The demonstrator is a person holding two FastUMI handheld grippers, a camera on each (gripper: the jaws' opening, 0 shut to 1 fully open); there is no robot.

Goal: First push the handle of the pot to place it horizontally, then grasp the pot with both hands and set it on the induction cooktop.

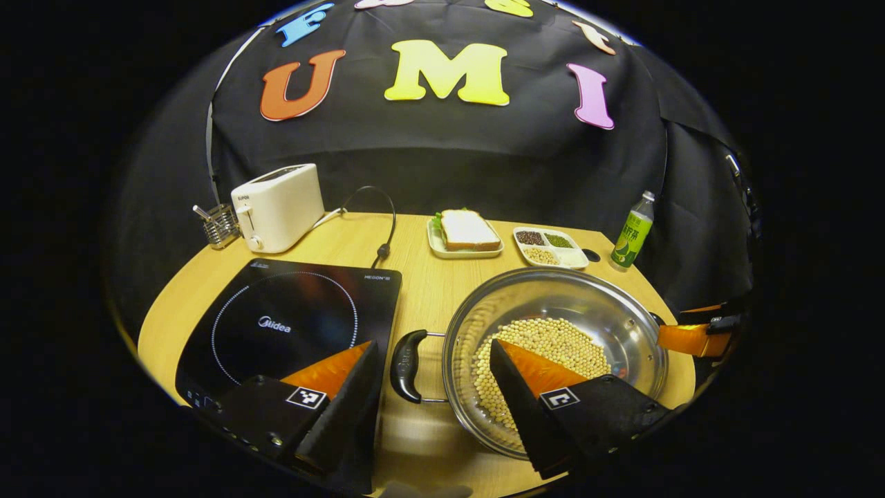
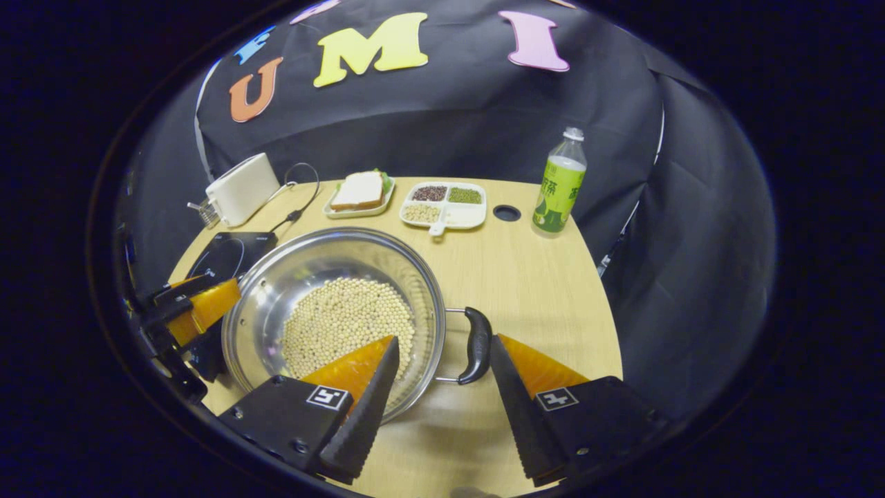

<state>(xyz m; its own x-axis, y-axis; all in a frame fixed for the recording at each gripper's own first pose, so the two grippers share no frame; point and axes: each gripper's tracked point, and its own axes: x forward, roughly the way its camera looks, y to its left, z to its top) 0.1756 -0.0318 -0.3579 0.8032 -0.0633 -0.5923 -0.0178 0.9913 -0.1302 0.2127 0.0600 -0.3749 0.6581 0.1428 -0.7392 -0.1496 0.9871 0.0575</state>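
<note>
— The round stainless-steel pot (image 1: 557, 360) with pale soybeans (image 1: 546, 363) in it sits on our light wooden surface (image 1: 429, 290), just beside the black glass induction cooktop (image 1: 287, 328), not on it.

— And the handles? We see one black curved handle (image 1: 406, 366) lying level on the cooktop side, and the other black handle (image 2: 476, 345) level on the far side.

— Our left tongs (image 1: 435, 360) are spread apart, one finger over the cooktop's near corner, the other over the pot, with that handle in the gap between them. Nothing is clamped.

— Same for our right tongs (image 2: 444, 356): apart, straddling the other handle and the pot's rim, gripping nothing.

— Behind the pot we see a white toaster (image 1: 278, 206), a sandwich on a pale tray (image 1: 467, 233), a white divided dish of grains (image 1: 551, 247) and a green-labelled bottle (image 1: 632, 233).
</note>
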